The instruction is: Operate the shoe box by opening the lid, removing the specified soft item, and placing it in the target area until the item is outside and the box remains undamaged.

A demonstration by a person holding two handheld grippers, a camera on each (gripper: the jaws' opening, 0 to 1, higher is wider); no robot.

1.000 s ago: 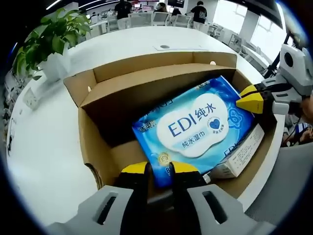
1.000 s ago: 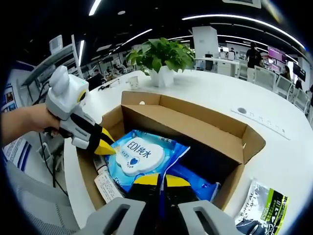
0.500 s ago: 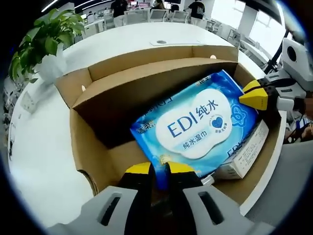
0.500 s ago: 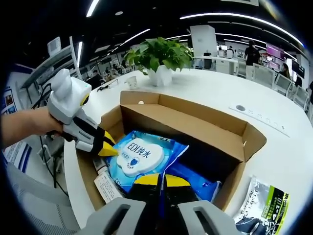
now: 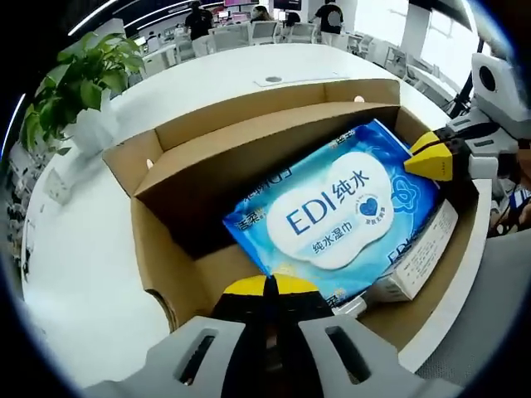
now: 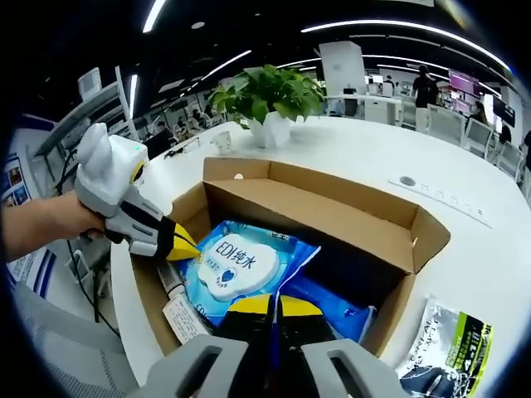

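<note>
Open cardboard shoe box [image 5: 158, 240] sits on white round worktop [image 5: 75, 274], flaps up, near the worktop edge. Inside lies a blue wet-wipes pack [image 5: 332, 220] with a white label reading "EDI", tilted, resting partly on a white carton [image 5: 415, 261] along the box wall.

Left tongs [image 5: 267, 288]: yellow tips pressed together on the near corner of the wet-wipes pack, gripping it. In the right gripper view the same tongs [image 6: 184, 247] come in from the left, held by a hand [image 6: 58, 224], tips at the pack's edge.

Right tongs [image 6: 270, 305]: yellow tips closed on the opposite blue edge of the pack; in the left gripper view they [image 5: 431, 157] sit at the pack's far right corner.

Pack is inside the box. Potted plant [image 6: 270, 99] stands on the worktop behind the box. A green-black packet [image 6: 448, 352] lies on the worktop just beside the box.
</note>
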